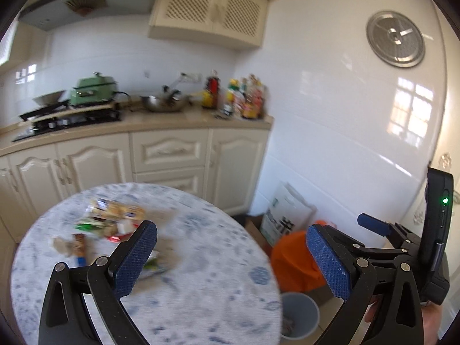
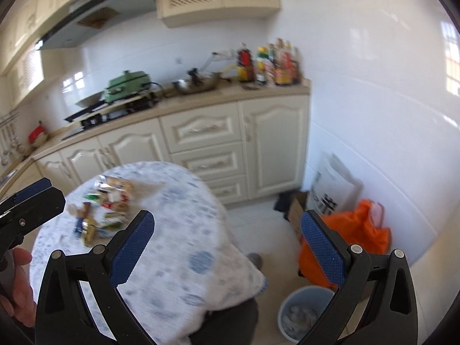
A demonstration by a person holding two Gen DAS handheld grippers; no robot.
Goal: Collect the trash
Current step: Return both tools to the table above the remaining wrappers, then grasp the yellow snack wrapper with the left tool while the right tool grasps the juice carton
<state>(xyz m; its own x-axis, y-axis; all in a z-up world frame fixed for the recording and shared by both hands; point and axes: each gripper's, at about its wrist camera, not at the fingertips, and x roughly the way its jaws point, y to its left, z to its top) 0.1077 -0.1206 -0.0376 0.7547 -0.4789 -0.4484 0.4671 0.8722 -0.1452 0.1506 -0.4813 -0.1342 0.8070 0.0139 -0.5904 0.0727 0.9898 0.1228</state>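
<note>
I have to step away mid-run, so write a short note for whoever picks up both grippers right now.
Left gripper: open, empty, above the round table.
Right gripper: open, empty, above the table's right edge.
Trash: a pile of wrappers lies on the far left of the table, untouched by either gripper.
Bin: on the floor right of the table, beside the orange bag; it already holds some crumpled scraps.
Done: cannot tell how much; some trash is in the bin.
Left: pick up the wrappers and drop them in the bin.
</note>
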